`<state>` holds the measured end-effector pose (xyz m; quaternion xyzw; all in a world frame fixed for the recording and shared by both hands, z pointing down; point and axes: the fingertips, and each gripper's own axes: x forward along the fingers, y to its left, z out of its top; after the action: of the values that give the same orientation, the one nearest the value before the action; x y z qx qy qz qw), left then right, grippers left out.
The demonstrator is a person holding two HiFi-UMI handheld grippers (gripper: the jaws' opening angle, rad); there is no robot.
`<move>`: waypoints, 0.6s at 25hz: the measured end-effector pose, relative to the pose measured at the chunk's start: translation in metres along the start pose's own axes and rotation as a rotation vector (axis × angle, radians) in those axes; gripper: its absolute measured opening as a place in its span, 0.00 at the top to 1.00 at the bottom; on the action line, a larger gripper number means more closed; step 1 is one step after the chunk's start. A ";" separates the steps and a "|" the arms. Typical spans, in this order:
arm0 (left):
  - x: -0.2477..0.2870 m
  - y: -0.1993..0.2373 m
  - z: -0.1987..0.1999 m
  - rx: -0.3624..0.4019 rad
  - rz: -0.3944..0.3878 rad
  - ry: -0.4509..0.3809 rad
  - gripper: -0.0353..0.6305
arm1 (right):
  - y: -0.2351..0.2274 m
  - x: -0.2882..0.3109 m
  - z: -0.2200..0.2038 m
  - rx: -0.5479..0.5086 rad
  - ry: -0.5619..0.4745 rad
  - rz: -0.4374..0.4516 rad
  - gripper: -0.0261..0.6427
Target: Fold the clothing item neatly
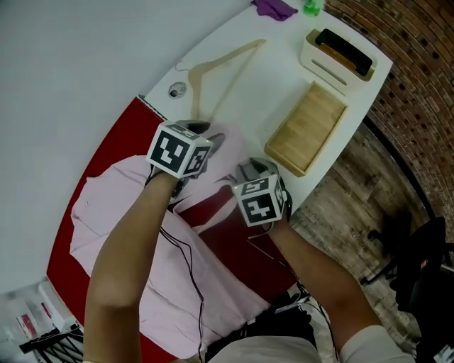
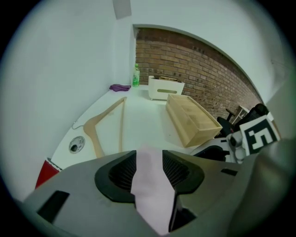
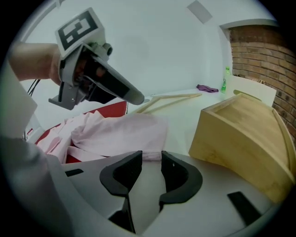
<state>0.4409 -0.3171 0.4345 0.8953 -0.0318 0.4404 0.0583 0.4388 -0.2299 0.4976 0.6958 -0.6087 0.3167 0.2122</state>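
1. Worktop (image 1: 262, 85): white, with a curved edge; it carries every item below.
2. Red mat (image 1: 234, 248): spread over the near end of the worktop, under the clothing.
3. Pink garment (image 1: 106, 198): the task item. It lies crumpled on the red mat, and its far edge reaches onto bare white worktop beneath both tools.
4. Wooden box (image 1: 306, 127): pale and oblong, at the worktop's right edge just beyond the right tool.
5. White basket (image 1: 316, 60): beyond the wooden box, with something dark inside.
6. Wooden hanger (image 1: 227, 60): flat on the worktop, left of the box.
7. Left tool (image 2: 149, 155): clenched on a strip of the pink garment, which fills the gap from pad to pad.
8. Right tool (image 3: 151, 157): released, jaws apart with an empty gap; the garment's edge lies right at its tips.
9. Purple cloth (image 1: 275, 8): at the far end of the worktop.
10. Green bottle (image 1: 312, 7): upright beside the purple cloth.
11. Round grommet (image 1: 177, 90): set in the worktop near the hanger's hook.
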 end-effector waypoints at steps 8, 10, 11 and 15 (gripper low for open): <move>0.059 0.000 0.013 0.101 0.015 0.096 0.71 | 0.000 0.004 0.002 -0.066 0.020 -0.006 0.77; 0.068 0.002 0.012 0.104 0.014 0.115 0.71 | 0.000 0.004 0.002 -0.065 0.020 0.003 0.77; 0.072 0.004 0.011 0.106 0.015 0.126 0.71 | -0.001 0.004 0.002 -0.059 0.022 0.010 0.77; 0.084 0.007 0.007 0.128 0.022 0.164 0.71 | -0.001 0.004 0.002 -0.026 0.032 0.036 0.79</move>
<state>0.4967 -0.3253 0.4970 0.8577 -0.0088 0.5140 -0.0014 0.4405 -0.2337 0.4992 0.6769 -0.6215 0.3238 0.2252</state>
